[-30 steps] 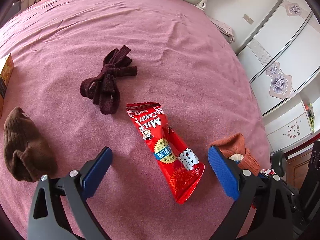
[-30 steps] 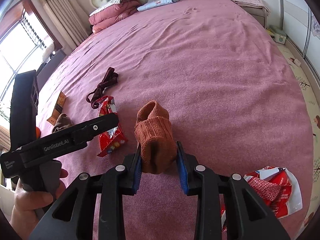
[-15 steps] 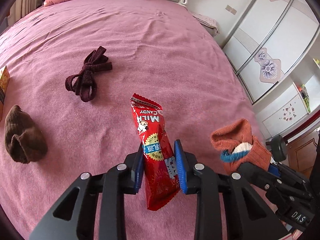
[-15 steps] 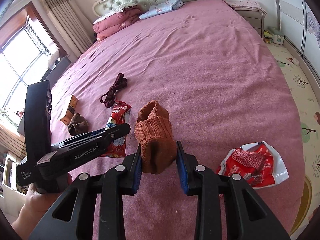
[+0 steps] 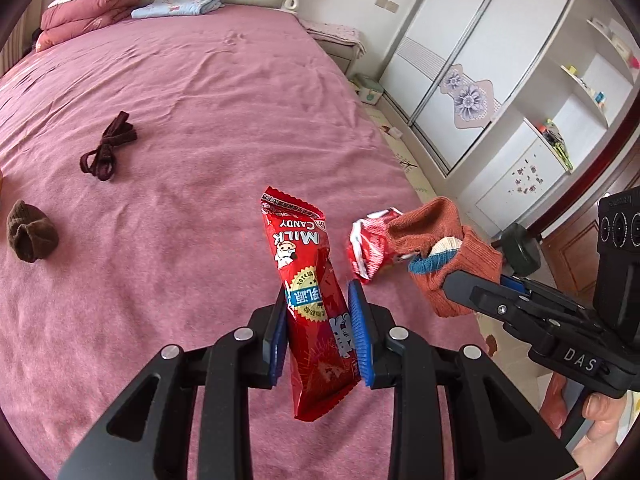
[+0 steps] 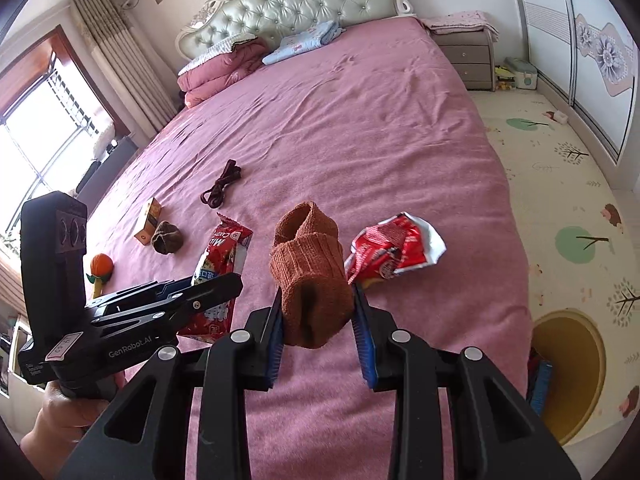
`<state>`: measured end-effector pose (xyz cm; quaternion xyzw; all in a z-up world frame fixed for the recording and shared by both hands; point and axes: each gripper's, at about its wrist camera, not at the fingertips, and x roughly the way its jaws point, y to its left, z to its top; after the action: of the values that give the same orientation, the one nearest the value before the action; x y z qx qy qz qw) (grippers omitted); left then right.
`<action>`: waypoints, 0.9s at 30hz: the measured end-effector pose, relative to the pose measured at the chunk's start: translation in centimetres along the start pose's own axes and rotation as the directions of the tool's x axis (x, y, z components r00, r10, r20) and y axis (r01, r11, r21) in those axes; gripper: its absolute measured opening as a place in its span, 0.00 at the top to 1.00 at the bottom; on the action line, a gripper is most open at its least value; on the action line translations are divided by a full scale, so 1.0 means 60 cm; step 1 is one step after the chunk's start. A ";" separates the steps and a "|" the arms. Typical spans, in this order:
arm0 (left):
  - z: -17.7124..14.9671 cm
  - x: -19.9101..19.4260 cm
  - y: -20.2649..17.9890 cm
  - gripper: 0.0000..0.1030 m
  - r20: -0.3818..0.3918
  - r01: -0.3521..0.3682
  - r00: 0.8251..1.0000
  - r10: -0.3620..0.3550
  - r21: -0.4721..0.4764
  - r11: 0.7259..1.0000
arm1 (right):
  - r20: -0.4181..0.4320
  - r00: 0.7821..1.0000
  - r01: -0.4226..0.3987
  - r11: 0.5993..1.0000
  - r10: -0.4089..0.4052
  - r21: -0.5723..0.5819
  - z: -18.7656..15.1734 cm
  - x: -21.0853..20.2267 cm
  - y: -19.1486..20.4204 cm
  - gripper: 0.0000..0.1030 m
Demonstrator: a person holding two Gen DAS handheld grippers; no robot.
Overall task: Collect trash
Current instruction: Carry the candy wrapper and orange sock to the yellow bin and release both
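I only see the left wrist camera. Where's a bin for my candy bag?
Observer: The candy bag can go in a yellow bin on the floor beside the bed, right of the orange sock.
Operator: What else is on the bed that I'm missing?
Observer: An orange toy lies near the bed's left edge.
Operator: Anything more?
Observer: A small box, next to the brown sock.
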<state>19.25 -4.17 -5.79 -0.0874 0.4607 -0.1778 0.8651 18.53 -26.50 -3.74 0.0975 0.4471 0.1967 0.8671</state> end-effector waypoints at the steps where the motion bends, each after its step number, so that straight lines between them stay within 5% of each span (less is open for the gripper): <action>1: -0.005 0.003 -0.016 0.72 -0.005 0.008 1.000 -0.008 0.011 1.000 | 0.004 1.000 0.007 1.000 -0.008 0.010 -0.007 -0.012 -0.012 0.71; 15: -0.050 0.097 -0.253 0.72 -0.139 0.164 0.981 -0.138 0.190 0.968 | 0.063 0.986 0.140 0.975 -0.153 0.173 -0.107 -0.167 -0.207 0.71; 27: -0.090 0.196 -0.412 0.72 -0.268 0.241 0.950 -0.159 0.310 0.920 | 0.060 0.969 0.204 0.916 -0.238 0.345 -0.188 -0.236 -0.354 0.71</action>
<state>15.19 -31.43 -10.06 0.0376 0.5119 -0.3513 0.7830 7.32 -51.85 -7.20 0.2027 0.4378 0.0131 0.8758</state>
